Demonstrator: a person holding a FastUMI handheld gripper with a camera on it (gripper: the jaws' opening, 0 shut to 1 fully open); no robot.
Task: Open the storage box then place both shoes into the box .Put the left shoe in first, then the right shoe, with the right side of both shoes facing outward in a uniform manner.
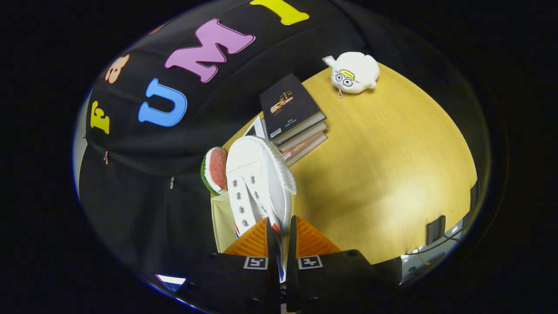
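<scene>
Carrying a white shoe [257, 183], the gripper [281, 237] pinches its heel edge; keep that grip firm and lower it slowly beside the books [296, 117].

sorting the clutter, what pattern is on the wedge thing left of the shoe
Watermelon slice: red with dark seeds, green rind. Gripper view, beside the held white shoe.

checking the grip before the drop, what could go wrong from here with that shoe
1. The gripper is shut on the white shoe by a thin edge at its heel end only, so the shoe's weight might twist it loose.
2. The toe hangs close to the watermelon toy and the stack of books; a swing could bump either.
</scene>
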